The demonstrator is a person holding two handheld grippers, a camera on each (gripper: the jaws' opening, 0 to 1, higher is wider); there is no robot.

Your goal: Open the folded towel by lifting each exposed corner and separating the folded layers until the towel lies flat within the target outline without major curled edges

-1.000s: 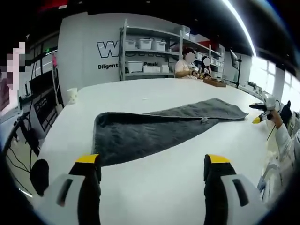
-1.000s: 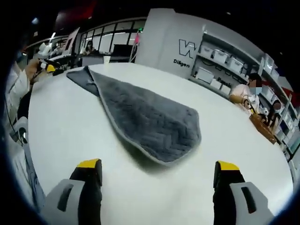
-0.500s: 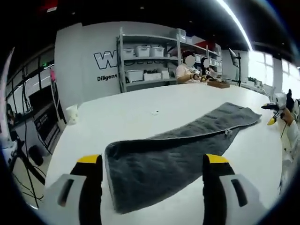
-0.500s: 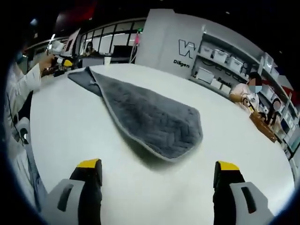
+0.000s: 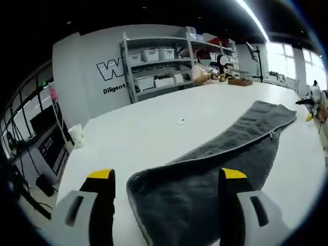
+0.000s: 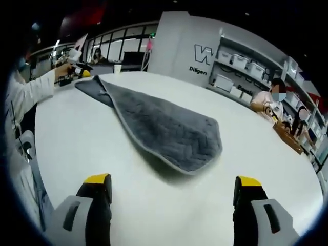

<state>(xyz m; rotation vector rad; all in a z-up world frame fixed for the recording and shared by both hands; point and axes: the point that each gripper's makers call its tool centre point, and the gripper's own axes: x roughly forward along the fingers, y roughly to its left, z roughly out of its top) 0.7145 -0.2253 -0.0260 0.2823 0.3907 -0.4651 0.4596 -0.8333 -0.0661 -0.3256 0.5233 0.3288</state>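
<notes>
Plush, matt grey cloth towel on smooth white table.

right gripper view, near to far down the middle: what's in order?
right gripper → bare white table → rounded end of the grey towel → shelves with bins
</notes>
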